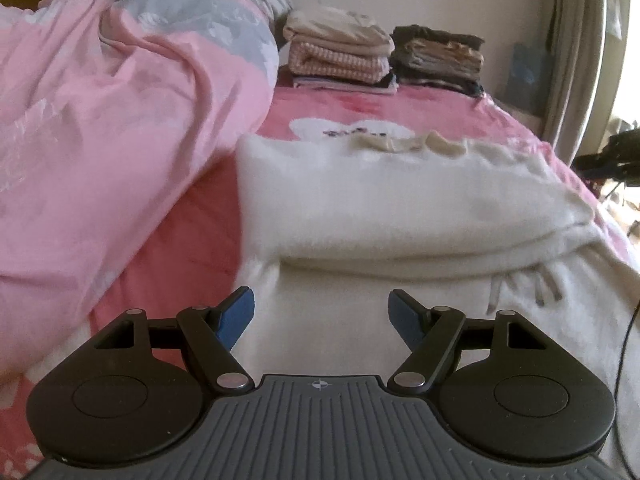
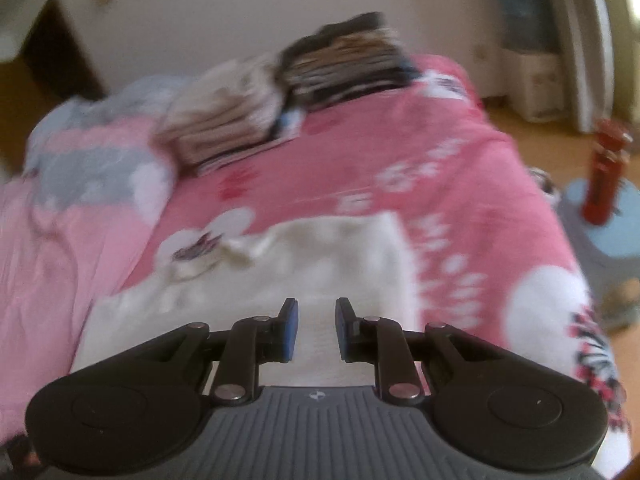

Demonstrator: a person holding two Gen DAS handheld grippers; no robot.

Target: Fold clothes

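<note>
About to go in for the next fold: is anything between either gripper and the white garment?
Nothing visible. The left gripper and right gripper are both open directly over the white garment, with only its own fabric ahead. The folded stacks sit far behind it.

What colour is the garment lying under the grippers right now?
Cream white, fluffy garment; clearest in the left wrist view.

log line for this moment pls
left gripper open, empty | right gripper open, empty | white fleece garment part-folded on bed | none gripped
</note>
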